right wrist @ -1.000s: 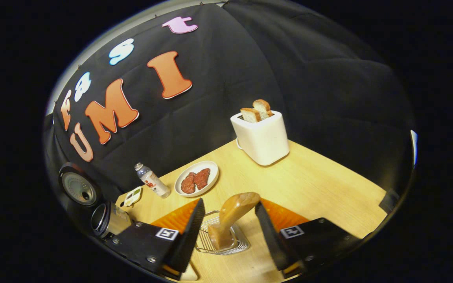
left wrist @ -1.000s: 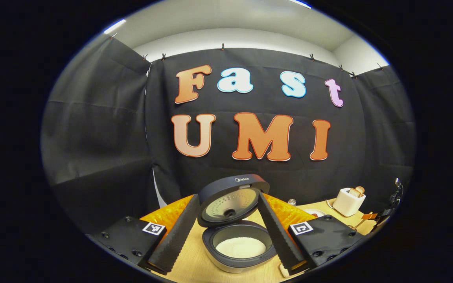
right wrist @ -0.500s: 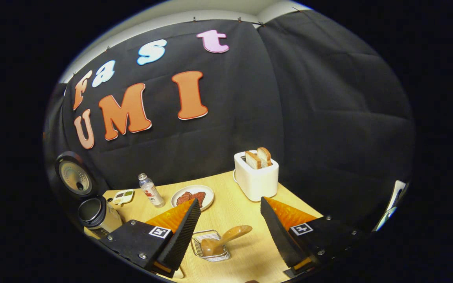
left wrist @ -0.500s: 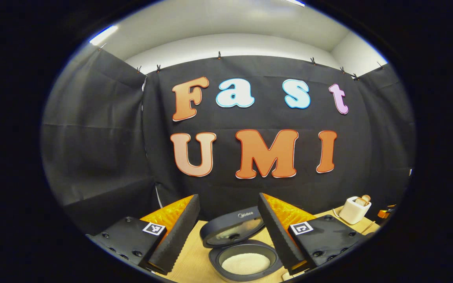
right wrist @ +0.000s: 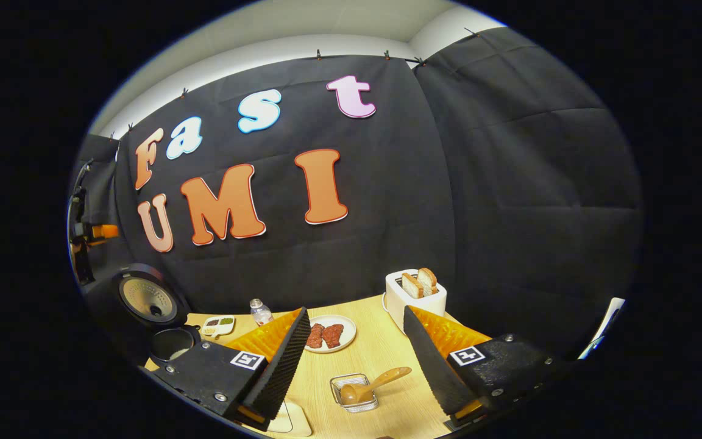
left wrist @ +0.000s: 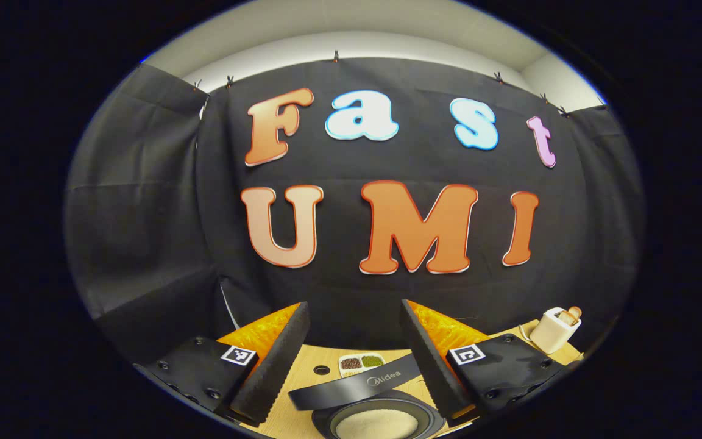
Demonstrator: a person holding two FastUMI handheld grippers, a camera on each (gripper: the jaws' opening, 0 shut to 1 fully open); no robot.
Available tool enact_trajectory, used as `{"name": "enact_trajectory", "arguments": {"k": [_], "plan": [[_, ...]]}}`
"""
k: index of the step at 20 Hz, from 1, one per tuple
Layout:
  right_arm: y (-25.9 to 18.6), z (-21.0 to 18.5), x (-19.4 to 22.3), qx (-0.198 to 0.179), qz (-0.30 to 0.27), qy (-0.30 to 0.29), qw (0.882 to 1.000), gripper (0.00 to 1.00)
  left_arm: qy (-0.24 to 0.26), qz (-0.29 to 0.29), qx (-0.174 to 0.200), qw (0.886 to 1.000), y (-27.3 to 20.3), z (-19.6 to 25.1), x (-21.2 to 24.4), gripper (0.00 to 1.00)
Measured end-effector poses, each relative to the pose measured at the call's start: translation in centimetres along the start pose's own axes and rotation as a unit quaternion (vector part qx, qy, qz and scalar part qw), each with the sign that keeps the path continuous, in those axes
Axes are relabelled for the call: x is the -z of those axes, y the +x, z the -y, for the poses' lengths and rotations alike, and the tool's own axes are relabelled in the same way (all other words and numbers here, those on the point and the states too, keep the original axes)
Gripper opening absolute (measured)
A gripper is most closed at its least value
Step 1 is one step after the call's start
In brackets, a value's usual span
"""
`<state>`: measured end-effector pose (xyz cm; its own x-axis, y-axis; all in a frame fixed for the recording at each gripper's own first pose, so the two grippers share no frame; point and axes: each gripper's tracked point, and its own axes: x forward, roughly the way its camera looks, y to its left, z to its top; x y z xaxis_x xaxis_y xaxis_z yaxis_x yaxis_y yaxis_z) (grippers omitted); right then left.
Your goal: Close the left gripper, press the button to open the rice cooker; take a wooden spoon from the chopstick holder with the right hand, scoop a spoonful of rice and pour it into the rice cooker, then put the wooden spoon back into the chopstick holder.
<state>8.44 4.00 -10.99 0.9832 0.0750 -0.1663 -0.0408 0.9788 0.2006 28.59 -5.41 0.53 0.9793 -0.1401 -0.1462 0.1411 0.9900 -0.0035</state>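
Right gripper view gives me my right gripper (right wrist: 354, 360) wide open above the spoon (right wrist: 375, 386) in its holder (right wrist: 340, 384), cooker (right wrist: 162, 317) open.

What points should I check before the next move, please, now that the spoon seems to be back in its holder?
1. Rice cooker lid up: ok.
2. Rice in the cooker pot: ok.
3. Wooden spoon resting in the chopstick holder: ok.
4. Right tool open, holding nothing: ok.
5. Left tool open, holding nothing: ok.
6. Spilled rice on the table: cannot tell.
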Motion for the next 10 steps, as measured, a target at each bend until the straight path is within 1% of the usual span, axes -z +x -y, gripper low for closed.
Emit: {"name": "enact_trajectory", "arguments": {"k": [1,3,4,5,6,8,9,10], "plan": [[-0.4,0.1,-0.4,0.001,0.004,0.006,1.000,0.94,-0.001,-0.012,0.002,1.000,1.1,-0.1,1.1,0.98],[-1.2,-0.1,-0.6,0.000,0.007,0.020,1.000,0.95,-0.025,-0.028,0.021,0.999,2.4,0.4,3.0,0.98],[-1.5,-0.1,-0.6,0.000,0.010,0.023,1.000,0.95,-0.029,-0.038,0.015,0.999,2.7,0.0,3.8,0.99],[-1.6,0.0,-0.5,0.003,0.012,0.022,1.000,0.95,-0.025,-0.049,0.011,0.998,2.9,-0.2,4.8,0.98],[-1.7,0.1,-0.5,0.004,0.012,0.022,1.000,0.95,-0.018,-0.061,0.010,0.998,3.1,-0.4,5.7,1.00],[-1.9,-0.3,-0.2,0.000,0.007,0.028,1.000,0.95,-0.014,-0.070,0.019,0.997,2.8,-0.3,7.1,0.98],[-1.9,-0.5,0.0,-0.001,0.005,0.028,1.000,0.95,-0.030,-0.059,0.030,0.997,2.9,0.2,7.0,1.00],[-2.0,-0.6,0.1,-0.002,0.002,0.028,1.000,0.95,-0.045,-0.065,0.038,0.996,2.1,0.6,7.8,0.97]]}}
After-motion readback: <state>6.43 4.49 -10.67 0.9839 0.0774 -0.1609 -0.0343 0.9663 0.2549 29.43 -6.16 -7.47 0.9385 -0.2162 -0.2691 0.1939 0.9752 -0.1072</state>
